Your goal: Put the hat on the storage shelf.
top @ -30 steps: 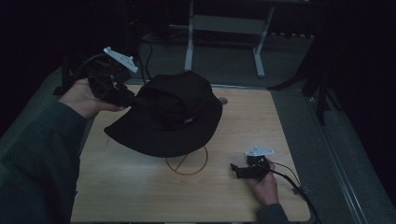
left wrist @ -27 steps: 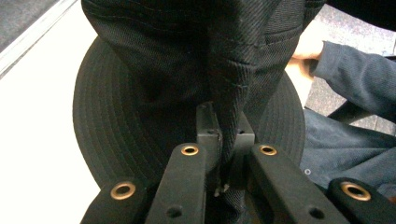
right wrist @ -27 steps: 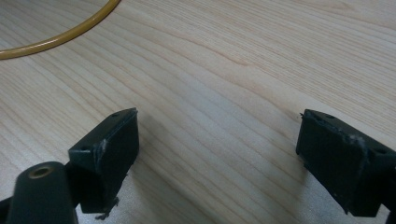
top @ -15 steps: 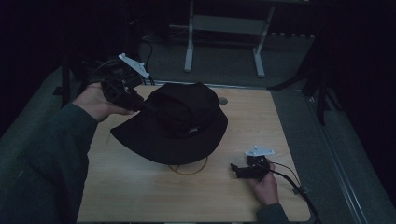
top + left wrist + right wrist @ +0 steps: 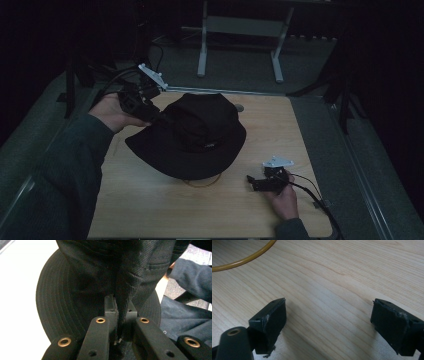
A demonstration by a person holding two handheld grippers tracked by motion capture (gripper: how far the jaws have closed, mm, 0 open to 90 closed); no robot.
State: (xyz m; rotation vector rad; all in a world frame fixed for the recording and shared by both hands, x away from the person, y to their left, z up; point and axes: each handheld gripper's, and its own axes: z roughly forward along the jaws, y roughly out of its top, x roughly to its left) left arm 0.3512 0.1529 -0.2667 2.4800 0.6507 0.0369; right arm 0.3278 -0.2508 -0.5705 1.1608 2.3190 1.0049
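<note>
A black bucket hat (image 5: 197, 135) hangs over the middle of the wooden table (image 5: 150, 200). My left gripper (image 5: 157, 116) is shut on its brim at the hat's left side and holds it up. In the left gripper view the two jaws pinch a fold of the black hat fabric (image 5: 125, 285), with the left gripper (image 5: 120, 312) closed tight on it. A yellow ring (image 5: 202, 182) lies on the table, mostly hidden under the hat's front edge. My right gripper (image 5: 250, 182) rests on the table at the front right, open. Between the right gripper (image 5: 328, 322) jaws is bare wood, and an arc of the yellow ring (image 5: 244, 257) lies beyond.
A metal stand (image 5: 240, 35) sits on the floor beyond the table's far edge. A small round disc (image 5: 239, 107) lies on the table behind the hat. Cables trail from both grippers. A sleeve (image 5: 192, 277) shows past the hat in the left gripper view.
My left gripper has carried the hat rightward and down, so the hat now covers most of the yellow ring. The right gripper has stayed in place.
</note>
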